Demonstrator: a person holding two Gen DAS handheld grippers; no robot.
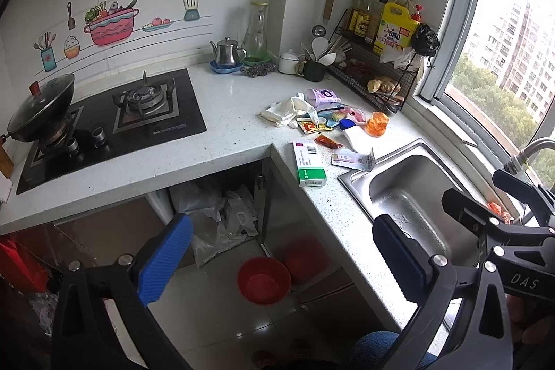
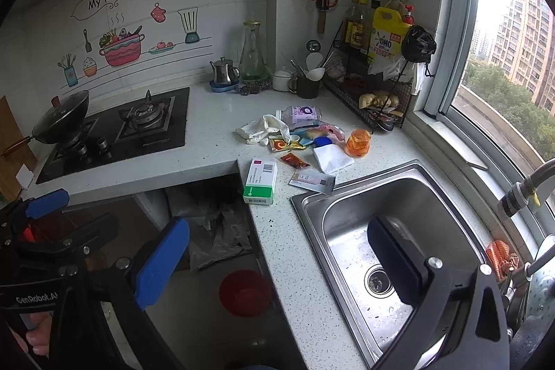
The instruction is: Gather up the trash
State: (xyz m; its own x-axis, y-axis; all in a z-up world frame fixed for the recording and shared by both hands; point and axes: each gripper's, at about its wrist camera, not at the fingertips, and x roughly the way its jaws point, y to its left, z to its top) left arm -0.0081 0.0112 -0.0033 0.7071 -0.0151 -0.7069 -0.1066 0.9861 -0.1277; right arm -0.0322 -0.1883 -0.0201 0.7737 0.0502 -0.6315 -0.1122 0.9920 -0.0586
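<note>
Left wrist view: the left gripper [image 1: 282,260] hangs with its blue-padded fingers spread wide and nothing between them, above the floor in front of the counter corner. The right gripper [image 2: 277,266] is likewise spread and empty, poised over the near counter edge and the steel sink [image 2: 447,196]; its black frame also shows at the right of the left view. On the speckled counter [image 1: 239,127], ahead of both tools, lies the trash, well apart from either gripper. Nearest is a white-and-green carton [image 1: 309,164], at the inner corner of the counter. Just beside it a flat printed packet [image 1: 352,159] overhangs the sink rim. Farther back sit a red sauce sachet [image 1: 328,141], a folded white tissue [image 2: 332,159], an orange plastic cup [image 2: 359,143], crumpled white gloves [image 2: 263,128] and a pale purple bottle [image 2: 302,113] on its side. A red basin [image 1: 263,280] stands on the floor below; whether it serves as the bin cannot be told, and plastic bags [image 1: 222,217] fill the open space under the counter.

Step in hand, as judged: approach, with no item yet grasped. The next move calls for advancing one gripper to the carton, aligning the fingers across its narrow width, and pressing them together before lifting.
</note>
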